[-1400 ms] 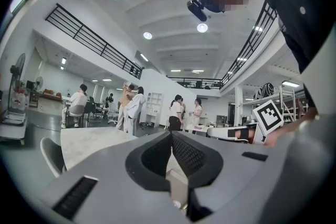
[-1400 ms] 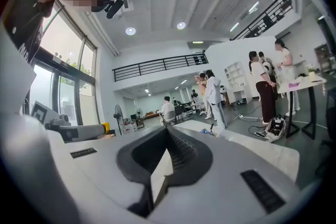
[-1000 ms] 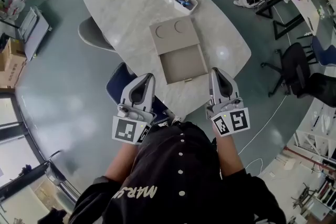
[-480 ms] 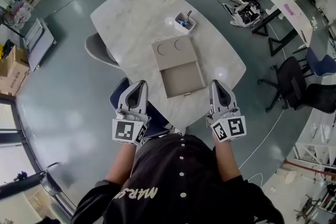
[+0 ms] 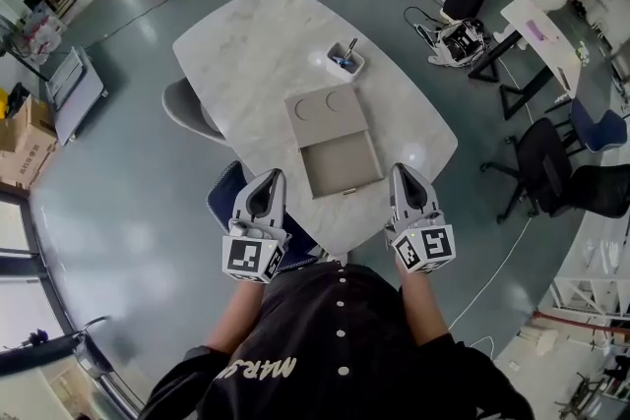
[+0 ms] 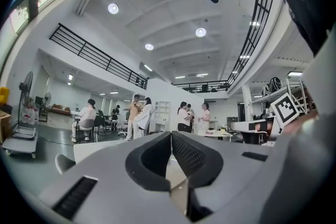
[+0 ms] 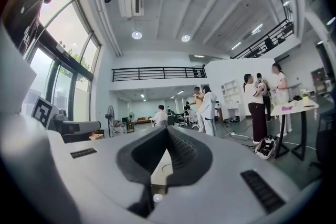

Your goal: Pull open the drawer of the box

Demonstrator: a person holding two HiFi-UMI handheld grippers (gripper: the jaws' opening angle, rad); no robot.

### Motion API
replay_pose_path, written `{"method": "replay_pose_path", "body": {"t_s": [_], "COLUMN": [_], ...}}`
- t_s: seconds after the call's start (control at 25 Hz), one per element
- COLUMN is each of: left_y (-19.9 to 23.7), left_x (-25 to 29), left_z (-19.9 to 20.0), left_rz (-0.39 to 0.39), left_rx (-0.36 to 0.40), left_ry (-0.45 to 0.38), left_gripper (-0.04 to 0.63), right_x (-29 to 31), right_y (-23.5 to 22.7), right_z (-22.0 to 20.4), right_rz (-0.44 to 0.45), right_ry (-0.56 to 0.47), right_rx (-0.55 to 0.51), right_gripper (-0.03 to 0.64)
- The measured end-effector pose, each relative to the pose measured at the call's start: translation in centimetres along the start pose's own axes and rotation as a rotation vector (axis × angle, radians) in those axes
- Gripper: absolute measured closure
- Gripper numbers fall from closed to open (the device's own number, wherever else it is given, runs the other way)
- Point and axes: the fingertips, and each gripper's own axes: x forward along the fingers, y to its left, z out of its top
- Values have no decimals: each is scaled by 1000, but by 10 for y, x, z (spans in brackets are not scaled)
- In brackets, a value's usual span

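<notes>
The drawer (image 5: 343,165) stands pulled out of the box (image 5: 324,111), sliding toward the person, its small handle on the near edge. The box lies flat on the table (image 5: 256,44), with two round dents in its lid, and the open tray reaches almost to the table's near rim.

The left gripper (image 5: 268,180) hangs off the table's near-left corner, tip pointing toward the table, well to the left of the drawer and not touching it. Its own view shows the jaws pressed together at the tips, nothing between them (image 6: 170,135).

The right gripper (image 5: 403,174) sits on the other side, just beside the drawer's near-right corner but apart from it, over the table edge. Its jaws are closed too, tips meeting with nothing held (image 7: 168,129). The drawer lies between the two, slightly ahead of both.

Farther up the table, past the box, a small white cup (image 5: 346,62) holds a pen. A blue chair (image 5: 224,189) is tucked under the near-left edge, and a grey chair (image 5: 185,109) stands at the left side.
</notes>
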Motion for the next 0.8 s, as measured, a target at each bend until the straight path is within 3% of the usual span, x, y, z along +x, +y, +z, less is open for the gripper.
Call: {"method": "replay_pose_path", "body": {"t_s": [0.8], "left_y": [-7], "left_x": [2], "left_z": [-3], "left_rz": [-17], "left_rx": [21], "left_ry": [15], "left_gripper": [578], "right_x": [2], "right_y": [6], "right_z": [-4], "right_rz": [7], "right_ry": [16], "right_rx": [-2], "right_gripper": [621]}}
